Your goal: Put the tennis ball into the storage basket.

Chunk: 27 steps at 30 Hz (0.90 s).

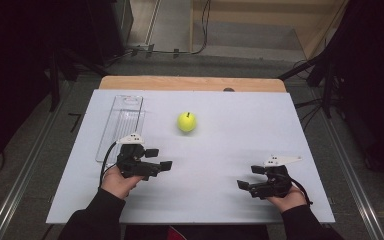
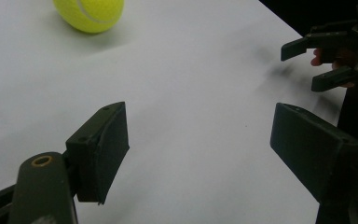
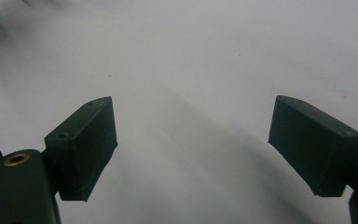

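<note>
A: where's the target?

B: yellow-green fuzzy tennis ball [image 1: 186, 121] sits mid-table on the white board [image 1: 240, 130], just right of the clear plastic tray [image 1: 121, 127]. It's well apart from both tools, nothing touching it

A: which one do I take it with?

B: I'd go with the left black two-jaw gripper [image 1: 159, 159], it's nearer. In the left gripper view the ball [image 2: 89, 14] is up at the top left, off the jaw axis, so I'd turn toward it first, then come in low with the jaws straddling its widest part. A ball rolls if one pad hits early, so centre it before squeezing

A: jaw state?

B: left jaws spread wide, holding nothing, bare board between them. Right black two-jaw gripper [image 1: 250, 177] same: wide apart, empty, parked near the front right edge, clear of the path
</note>
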Available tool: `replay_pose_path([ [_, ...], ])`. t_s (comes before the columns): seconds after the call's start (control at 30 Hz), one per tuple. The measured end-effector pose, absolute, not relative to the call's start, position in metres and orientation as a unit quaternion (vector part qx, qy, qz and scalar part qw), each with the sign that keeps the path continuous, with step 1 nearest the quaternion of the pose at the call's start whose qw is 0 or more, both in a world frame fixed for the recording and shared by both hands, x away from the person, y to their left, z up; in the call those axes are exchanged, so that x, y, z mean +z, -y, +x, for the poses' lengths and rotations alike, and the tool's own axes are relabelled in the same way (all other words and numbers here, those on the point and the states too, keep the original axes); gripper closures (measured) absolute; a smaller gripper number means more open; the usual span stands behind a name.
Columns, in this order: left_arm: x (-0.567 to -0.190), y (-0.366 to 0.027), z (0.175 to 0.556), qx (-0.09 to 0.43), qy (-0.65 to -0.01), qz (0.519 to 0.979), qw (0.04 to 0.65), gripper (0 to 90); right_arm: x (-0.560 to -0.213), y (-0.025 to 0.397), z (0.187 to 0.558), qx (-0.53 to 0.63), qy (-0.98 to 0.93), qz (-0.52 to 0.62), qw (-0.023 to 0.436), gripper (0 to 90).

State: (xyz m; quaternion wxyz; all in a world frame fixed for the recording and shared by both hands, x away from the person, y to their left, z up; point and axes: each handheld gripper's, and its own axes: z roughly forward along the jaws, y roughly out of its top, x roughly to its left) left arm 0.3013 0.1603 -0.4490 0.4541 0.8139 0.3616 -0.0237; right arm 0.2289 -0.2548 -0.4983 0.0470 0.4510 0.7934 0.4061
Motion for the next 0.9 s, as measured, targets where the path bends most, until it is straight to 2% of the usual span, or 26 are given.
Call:
replay_pose_path([
  [0.53, -0.444, -0.152, 0.312, -0.020, -0.354, 0.819, 0.451, 19.4, -0.498, 0.255, 0.229, 0.407, -0.794, 0.450, 0.047, 13.3],
  [0.63, -0.442, -0.150, 0.313, -0.017, -0.342, 0.820, 0.459, 12.9, -0.498, 0.255, 0.229, 0.407, -0.794, 0.450, 0.047, 13.3],
  [0.67, -0.442, -0.148, 0.314, -0.018, -0.341, 0.822, 0.456, 0.0, -0.498, 0.254, 0.229, 0.406, -0.794, 0.450, 0.047, 13.3],
  [0.9, -0.444, -0.145, 0.321, -0.032, -0.350, 0.823, 0.446, 0.0, -0.498, 0.254, 0.228, 0.408, -0.793, 0.449, 0.050, 13.3],
])
